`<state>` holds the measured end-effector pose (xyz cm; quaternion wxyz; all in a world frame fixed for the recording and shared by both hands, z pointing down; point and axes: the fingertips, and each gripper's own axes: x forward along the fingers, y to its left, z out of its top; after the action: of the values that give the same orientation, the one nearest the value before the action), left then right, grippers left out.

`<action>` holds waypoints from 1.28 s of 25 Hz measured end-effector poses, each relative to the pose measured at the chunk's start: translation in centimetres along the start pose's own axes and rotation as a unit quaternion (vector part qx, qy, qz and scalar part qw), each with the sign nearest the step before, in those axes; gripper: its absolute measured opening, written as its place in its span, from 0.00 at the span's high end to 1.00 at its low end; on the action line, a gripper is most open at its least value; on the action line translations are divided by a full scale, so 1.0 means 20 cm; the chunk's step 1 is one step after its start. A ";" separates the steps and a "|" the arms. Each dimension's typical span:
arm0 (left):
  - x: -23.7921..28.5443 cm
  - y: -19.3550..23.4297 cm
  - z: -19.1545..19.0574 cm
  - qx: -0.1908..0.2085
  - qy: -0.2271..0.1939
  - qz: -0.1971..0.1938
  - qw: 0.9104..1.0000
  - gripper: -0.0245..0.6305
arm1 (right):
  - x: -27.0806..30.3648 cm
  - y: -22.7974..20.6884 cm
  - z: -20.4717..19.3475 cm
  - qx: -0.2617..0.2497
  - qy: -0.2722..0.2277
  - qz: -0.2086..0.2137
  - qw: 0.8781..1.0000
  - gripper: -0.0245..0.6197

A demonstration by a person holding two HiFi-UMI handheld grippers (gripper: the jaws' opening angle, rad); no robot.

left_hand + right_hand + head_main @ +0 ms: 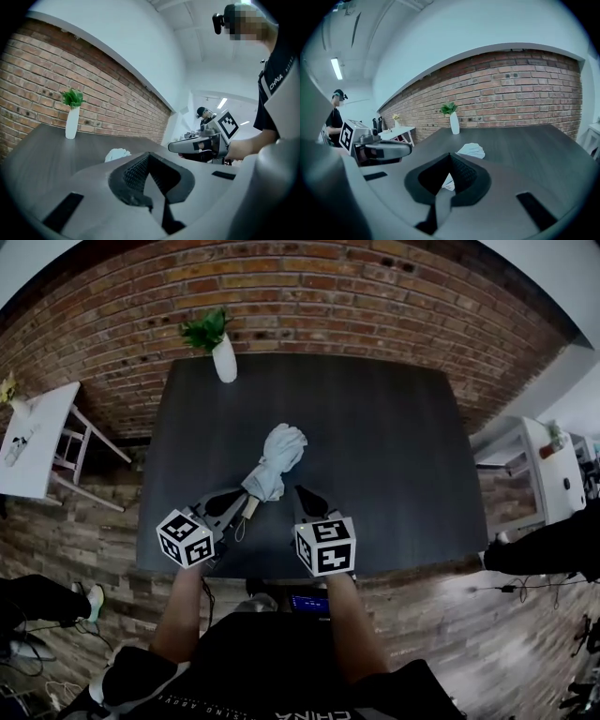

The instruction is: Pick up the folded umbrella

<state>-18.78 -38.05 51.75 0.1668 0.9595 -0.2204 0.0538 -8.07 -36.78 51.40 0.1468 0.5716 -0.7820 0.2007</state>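
The folded umbrella [279, 454] is white and lies on the dark table [394, 456], its tan handle end pointing toward me. My left gripper [240, 499] is shut and empty, its tips close beside the handle end. My right gripper [301, 491] hovers just right of the handle, jaws together with nothing in them. In the left gripper view the umbrella [117, 154] shows beyond the closed jaws [149, 154], with the right gripper [197, 145] off to the right. In the right gripper view the umbrella [471, 150] lies ahead of the jaws [450, 155], and the left gripper [384, 151] is at the left.
A white vase with a green plant [223, 357] stands at the table's far left edge, against a brick wall. A white side table [37, 442] is off to the left and a white cabinet [539, 474] to the right. The table's near edge runs under both grippers.
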 end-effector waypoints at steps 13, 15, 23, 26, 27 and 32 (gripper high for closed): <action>0.22 0.07 0.01 -0.032 0.020 0.032 0.999 0.96 | 0.10 -0.15 0.16 -0.027 -0.001 0.040 0.999 0.95; 0.24 0.12 0.03 -0.039 0.023 0.066 0.997 0.96 | 0.11 -0.18 0.22 -0.032 -0.010 0.050 0.998 0.95; 0.32 0.09 0.09 -0.017 0.005 0.085 0.996 0.96 | 0.11 -0.24 0.23 -0.021 -0.015 0.097 0.995 0.95; 0.34 0.00 0.14 0.050 0.004 0.051 0.997 0.96 | 0.11 -0.20 0.25 -0.025 -0.021 0.129 0.991 0.95; 0.35 -0.02 0.17 0.065 -0.002 0.043 0.997 0.96 | 0.11 -0.19 0.26 -0.026 -0.024 0.138 0.990 0.95; 0.36 -0.09 0.26 0.079 -0.023 0.018 0.996 0.96 | 0.10 -0.19 0.28 -0.026 -0.032 0.166 0.985 0.95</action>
<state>-11.41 -41.20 47.60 0.0840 0.9666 -0.2367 0.0517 -4.98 -42.13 48.00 0.1012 0.4362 -0.8751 0.1835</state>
